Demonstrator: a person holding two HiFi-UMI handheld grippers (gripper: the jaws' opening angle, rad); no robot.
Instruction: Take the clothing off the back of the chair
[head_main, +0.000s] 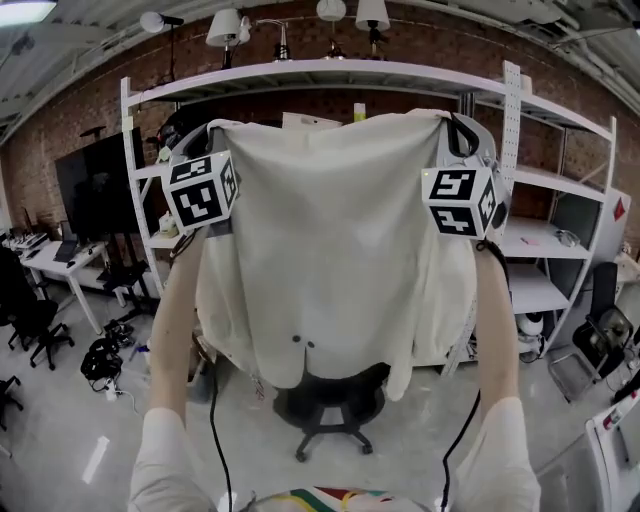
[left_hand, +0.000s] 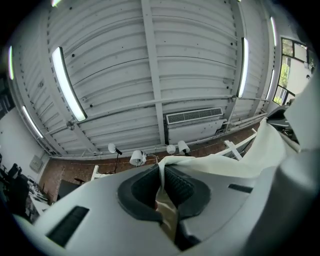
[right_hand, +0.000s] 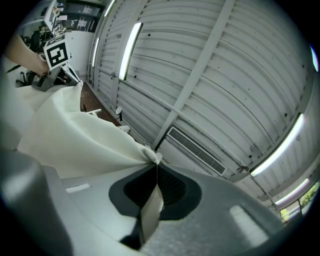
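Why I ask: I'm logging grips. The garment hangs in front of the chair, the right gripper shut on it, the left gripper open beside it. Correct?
No. The left gripper is not open: the left gripper view shows its jaws shut on the garment, like the right gripper. The rest holds: it hangs before the chair.

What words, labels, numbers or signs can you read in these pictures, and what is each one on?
No text can be read anywhere.
The left cube and right cube carry only black-and-white square markers, no letters.
The red diamond sign at far right is too small to read.
No print shows on the clothing.
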